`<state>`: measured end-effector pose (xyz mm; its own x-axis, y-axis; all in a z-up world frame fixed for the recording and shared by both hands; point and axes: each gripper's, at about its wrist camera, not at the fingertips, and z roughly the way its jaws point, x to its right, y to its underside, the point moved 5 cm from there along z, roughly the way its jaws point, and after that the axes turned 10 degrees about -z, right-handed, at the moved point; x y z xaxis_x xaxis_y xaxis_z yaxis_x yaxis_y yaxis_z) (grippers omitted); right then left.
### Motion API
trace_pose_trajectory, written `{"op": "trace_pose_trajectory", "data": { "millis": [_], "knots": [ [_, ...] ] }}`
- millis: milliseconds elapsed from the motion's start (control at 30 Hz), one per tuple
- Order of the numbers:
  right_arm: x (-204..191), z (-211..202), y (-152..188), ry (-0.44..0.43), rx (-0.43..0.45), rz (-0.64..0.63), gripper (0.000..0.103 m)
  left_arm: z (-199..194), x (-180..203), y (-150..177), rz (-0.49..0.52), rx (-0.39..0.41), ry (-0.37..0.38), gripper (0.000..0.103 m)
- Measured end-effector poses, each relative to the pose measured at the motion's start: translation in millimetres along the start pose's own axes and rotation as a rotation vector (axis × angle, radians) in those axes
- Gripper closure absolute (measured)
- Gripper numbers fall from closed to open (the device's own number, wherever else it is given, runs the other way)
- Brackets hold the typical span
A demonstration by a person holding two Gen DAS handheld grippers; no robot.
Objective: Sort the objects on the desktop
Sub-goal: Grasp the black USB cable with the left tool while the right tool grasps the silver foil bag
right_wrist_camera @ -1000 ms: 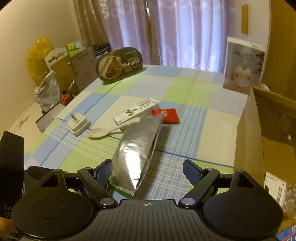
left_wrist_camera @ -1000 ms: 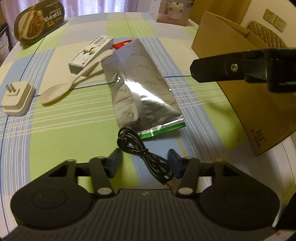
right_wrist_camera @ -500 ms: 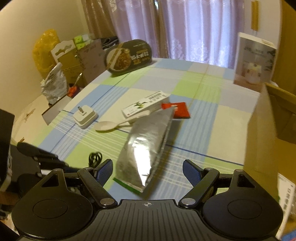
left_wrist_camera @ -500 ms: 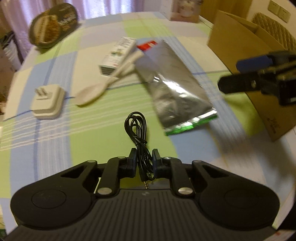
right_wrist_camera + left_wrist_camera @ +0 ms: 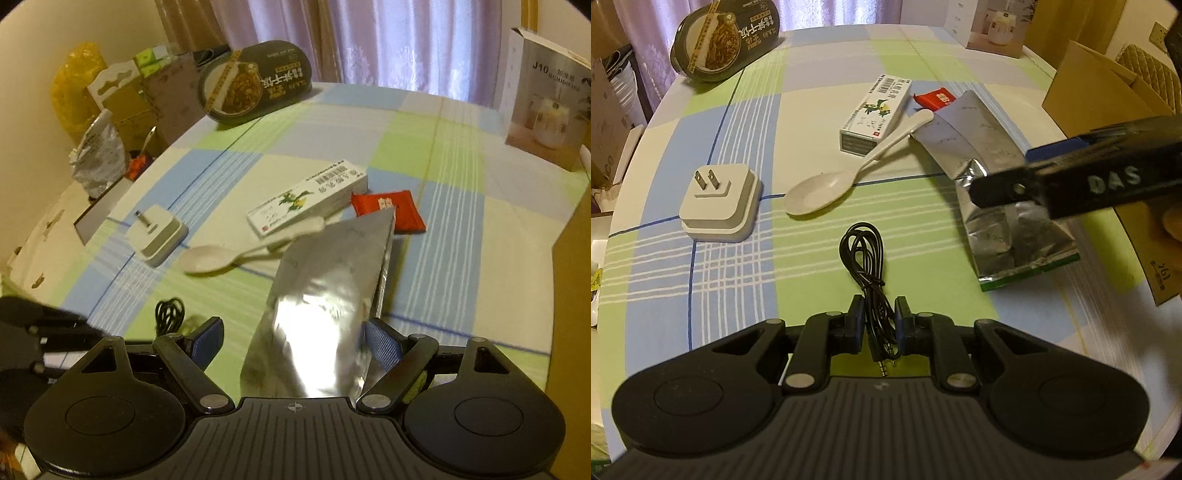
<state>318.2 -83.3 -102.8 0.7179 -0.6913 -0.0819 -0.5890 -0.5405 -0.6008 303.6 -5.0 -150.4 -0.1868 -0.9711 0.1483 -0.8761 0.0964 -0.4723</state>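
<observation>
My left gripper (image 5: 879, 315) is shut on the plug end of a coiled black audio cable (image 5: 863, 251), whose loop lies on the checked tablecloth ahead. My right gripper (image 5: 293, 341) stands open astride the near end of a silver foil pouch (image 5: 325, 306); the pouch lies between its blue pads (image 5: 384, 347). In the left wrist view the right gripper's dark finger (image 5: 1071, 182) hangs over the same pouch (image 5: 993, 177). A white spoon (image 5: 846, 181), a white medicine box (image 5: 877, 110), a red sachet (image 5: 936, 99) and a white plug adapter (image 5: 720, 201) lie on the cloth.
An open cardboard box (image 5: 1108, 110) stands at the table's right edge. A dark oval meal tub (image 5: 727, 38) leans at the far left and a white product carton (image 5: 546, 96) stands at the far right. Boxes and bags (image 5: 110, 110) crowd the floor left of the table.
My left gripper closed on the cable's plug end and has drawn it back. My right gripper dropped and advanced until the foil pouch sits between its open fingers.
</observation>
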Motion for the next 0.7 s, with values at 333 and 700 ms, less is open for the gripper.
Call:
{"op": "trace_pose_trajectory", "data": {
  "millis": [333, 700],
  "knots": [
    [8.5, 26.2, -3.5, 0.114, -0.073, -0.069, 0.022, 10.5, -1.7, -9.0, -0.027, 0.001, -0.006, 0.081],
    [26.8, 35.2, 4.4, 0.104, -0.104, -0.104, 0.021, 15.6, -1.5, -12.0, -0.054, 0.012, 0.009, 0.079]
  ]
}}
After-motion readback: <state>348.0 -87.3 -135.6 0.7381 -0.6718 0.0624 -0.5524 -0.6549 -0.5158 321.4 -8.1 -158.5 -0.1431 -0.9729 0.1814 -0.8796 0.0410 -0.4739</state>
